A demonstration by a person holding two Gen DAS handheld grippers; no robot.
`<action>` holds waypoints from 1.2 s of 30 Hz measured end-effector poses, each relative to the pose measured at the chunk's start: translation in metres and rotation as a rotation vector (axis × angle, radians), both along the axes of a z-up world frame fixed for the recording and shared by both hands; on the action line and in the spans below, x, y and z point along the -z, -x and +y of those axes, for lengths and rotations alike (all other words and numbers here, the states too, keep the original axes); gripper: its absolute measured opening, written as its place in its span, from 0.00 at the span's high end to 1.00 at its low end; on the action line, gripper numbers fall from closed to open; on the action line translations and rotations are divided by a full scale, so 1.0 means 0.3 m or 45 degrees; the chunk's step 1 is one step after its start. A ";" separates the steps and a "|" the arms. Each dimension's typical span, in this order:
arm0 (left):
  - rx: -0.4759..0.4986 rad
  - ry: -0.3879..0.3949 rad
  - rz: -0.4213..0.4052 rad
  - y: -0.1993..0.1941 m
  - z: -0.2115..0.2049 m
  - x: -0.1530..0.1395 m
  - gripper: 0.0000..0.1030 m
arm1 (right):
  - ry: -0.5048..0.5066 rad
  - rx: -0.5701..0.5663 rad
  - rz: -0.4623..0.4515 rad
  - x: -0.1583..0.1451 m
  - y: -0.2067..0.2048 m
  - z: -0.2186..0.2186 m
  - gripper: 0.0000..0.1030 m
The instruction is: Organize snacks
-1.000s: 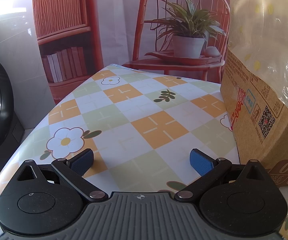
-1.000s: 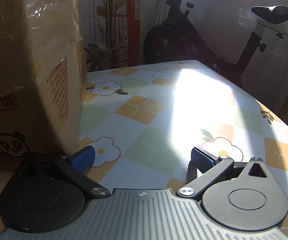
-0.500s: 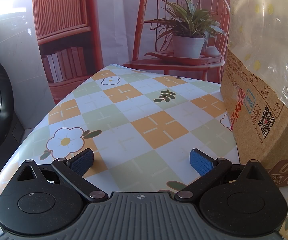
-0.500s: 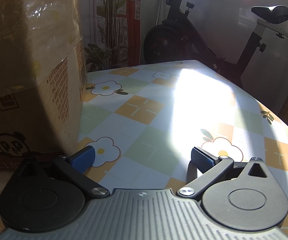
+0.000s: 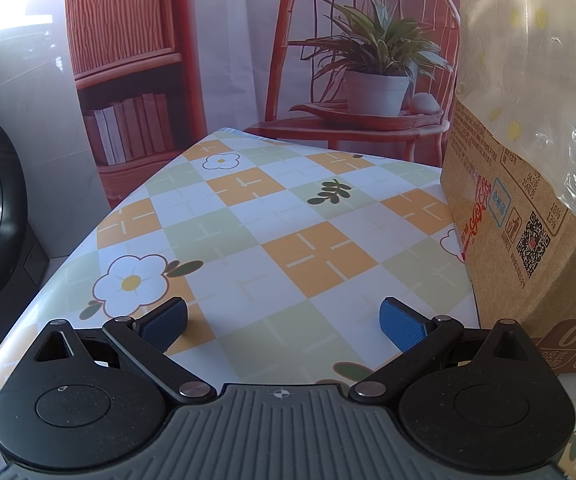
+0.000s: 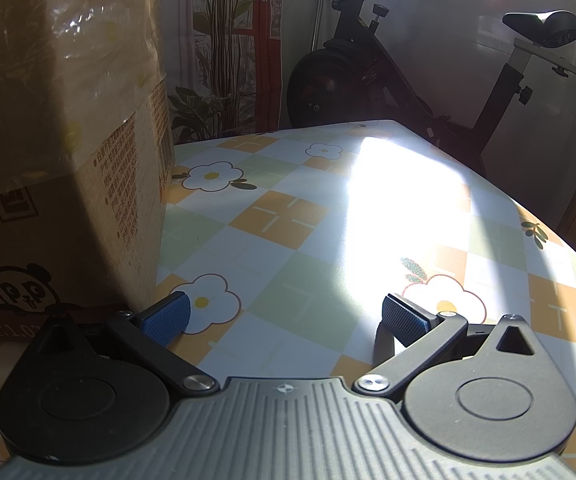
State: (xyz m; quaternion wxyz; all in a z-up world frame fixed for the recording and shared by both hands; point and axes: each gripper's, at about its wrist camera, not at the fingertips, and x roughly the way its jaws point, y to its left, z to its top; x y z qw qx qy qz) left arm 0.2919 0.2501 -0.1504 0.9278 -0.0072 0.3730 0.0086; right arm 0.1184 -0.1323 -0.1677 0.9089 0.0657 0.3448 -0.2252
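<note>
Both grippers sit low over the table (image 5: 248,240) with nothing between their fingers. The left gripper (image 5: 284,322) has its jaws wide apart, and the cardboard box (image 5: 519,240) stands at about two o'clock from it, just beside its right finger. The right gripper (image 6: 286,318) is likewise spread wide and empty, with the same box at about ten o'clock, near its left finger. So the box stands between the two grippers. A clear plastic bag (image 5: 535,80) dotted with yellow lines the top of the box and spills over its rim; what lies inside cannot be seen from either view. No loose snacks show on the flowered cloth, which lies bare ahead of both grippers, with a bright patch of sun at one o'clock in the right view. This looks like the very start of the job, or a pause in it: nothing is held and nothing is laid out. The next move probably calls for lifting one gripper above the rim of the box to reach in, taking care that the fingers do not snag the loose plastic.
</note>
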 end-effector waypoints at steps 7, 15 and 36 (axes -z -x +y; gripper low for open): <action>0.001 0.000 0.000 0.000 -0.001 0.000 0.00 | 0.000 0.000 0.000 0.000 0.001 -0.001 0.00; 0.001 0.000 0.000 -0.001 0.000 0.000 0.00 | 0.000 -0.003 0.000 0.000 -0.002 -0.001 0.00; -0.140 -0.006 0.008 0.097 0.106 -0.015 0.00 | 0.014 -0.146 0.010 -0.004 -0.069 0.071 0.00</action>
